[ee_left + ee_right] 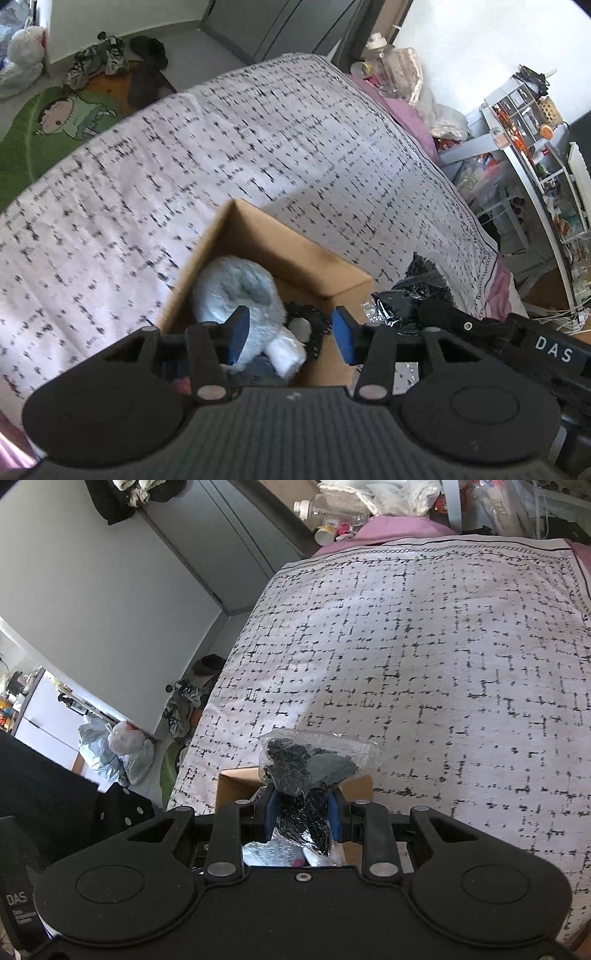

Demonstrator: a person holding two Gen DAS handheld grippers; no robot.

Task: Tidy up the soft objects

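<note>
A cardboard box (295,254) stands on the bed. It holds a fluffy grey-white plush (236,291), a white roll (288,354) and a black lacy item (306,314). My left gripper (291,332) is open and empty, just above the box's near side. My right gripper (301,818) is shut on a clear plastic bag of black fabric (314,760) and holds it over the box (236,790). The bag and the right gripper also show in the left wrist view (410,295), at the box's right.
The bed has a white cover with black marks (221,155) (443,664). A green cartoon rug (55,122), shoes and bags lie on the floor at left. Bottles (380,62) and cluttered shelves (535,147) stand beyond the bed's far and right edges.
</note>
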